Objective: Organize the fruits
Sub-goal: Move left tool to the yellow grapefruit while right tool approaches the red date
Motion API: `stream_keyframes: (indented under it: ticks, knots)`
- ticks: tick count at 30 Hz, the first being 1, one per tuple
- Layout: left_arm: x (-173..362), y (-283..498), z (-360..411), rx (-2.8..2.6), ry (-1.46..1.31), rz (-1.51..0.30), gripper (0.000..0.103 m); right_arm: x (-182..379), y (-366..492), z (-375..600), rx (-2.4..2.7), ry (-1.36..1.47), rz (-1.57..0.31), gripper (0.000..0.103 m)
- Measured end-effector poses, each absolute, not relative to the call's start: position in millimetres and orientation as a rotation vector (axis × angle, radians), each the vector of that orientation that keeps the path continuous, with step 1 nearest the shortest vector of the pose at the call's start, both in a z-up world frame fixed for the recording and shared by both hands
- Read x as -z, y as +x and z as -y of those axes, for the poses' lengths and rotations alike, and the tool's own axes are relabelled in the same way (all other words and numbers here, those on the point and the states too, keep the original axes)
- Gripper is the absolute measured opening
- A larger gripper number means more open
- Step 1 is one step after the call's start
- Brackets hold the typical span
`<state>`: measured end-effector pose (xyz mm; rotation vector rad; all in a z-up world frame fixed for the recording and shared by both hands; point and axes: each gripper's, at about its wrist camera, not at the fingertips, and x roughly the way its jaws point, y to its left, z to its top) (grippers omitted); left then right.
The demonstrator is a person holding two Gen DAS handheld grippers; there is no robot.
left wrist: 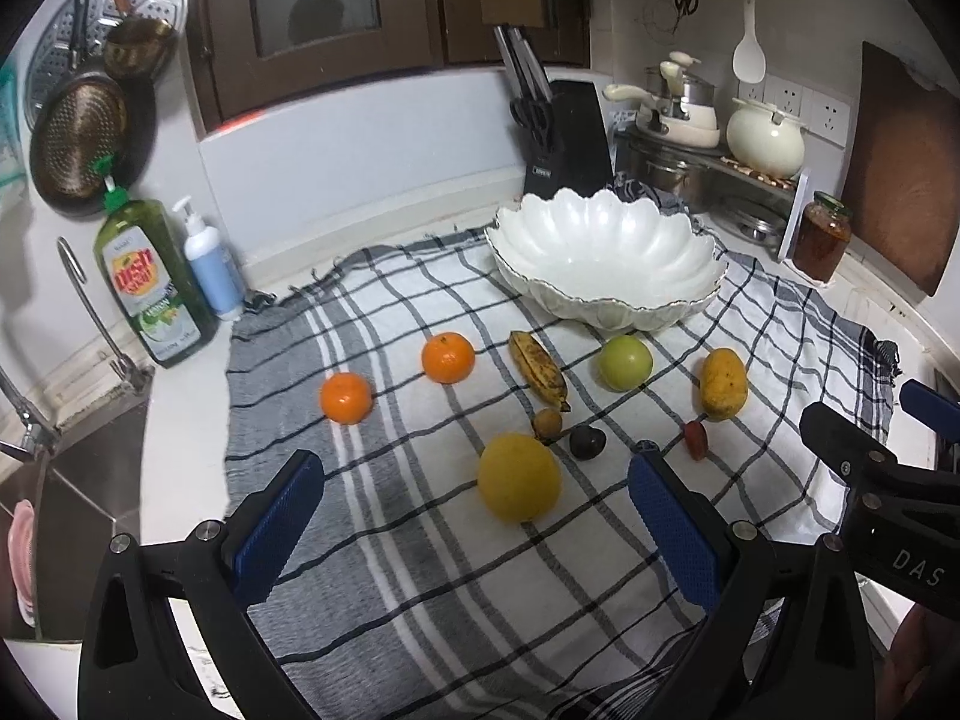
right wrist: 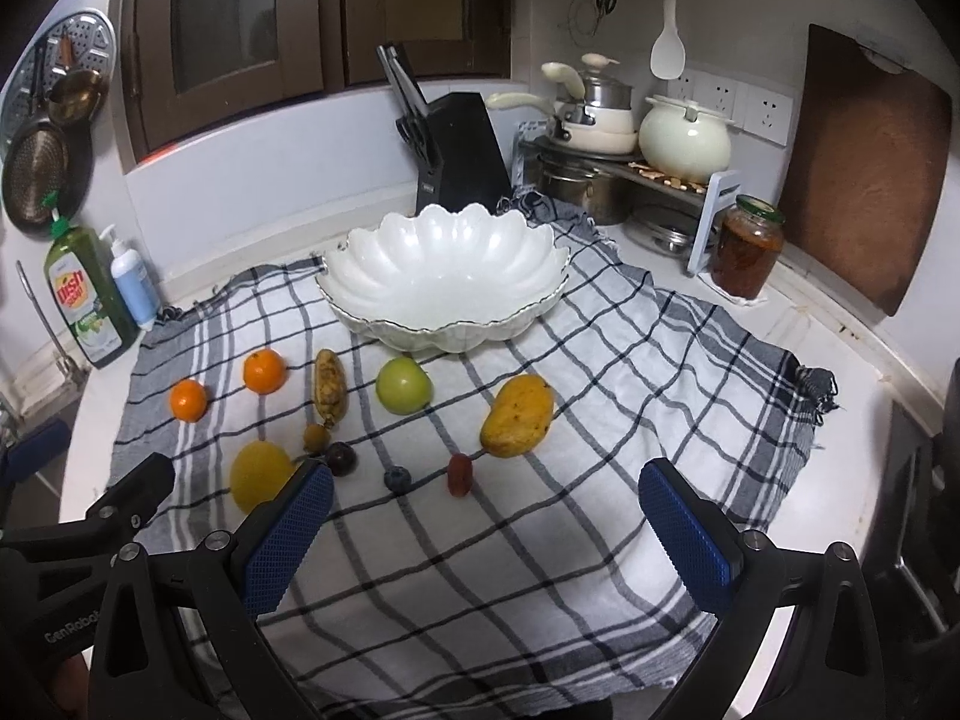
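Fruits [right wrist: 402,385] loose on cloth [right wrist: 540,528], bowl [right wrist: 444,276] empty, both claws wide.

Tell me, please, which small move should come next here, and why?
Probably lower the open left gripper onto the big yellow fruit: it lies nearest, between its fingers' line, and the white bowl is empty, with every fruit on the cloth.

dim, soft indoor light; sharp centre, fisheye-warped dark edges.
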<state>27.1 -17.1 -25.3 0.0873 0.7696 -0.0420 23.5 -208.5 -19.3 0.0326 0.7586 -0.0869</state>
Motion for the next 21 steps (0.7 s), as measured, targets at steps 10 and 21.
stream_keyframes:
  ticks: [10, 21]
  knots:
    - [55, 50, 24, 0.047, 0.092, -0.821, 0.103, 46, 45, 213, 0.109, 0.017, -0.784, 0.103]
    - [87, 66, 26, 0.044, 0.073, -0.832, 0.103, 76, 64, 217, 0.102, 0.015, -0.8, 0.102]
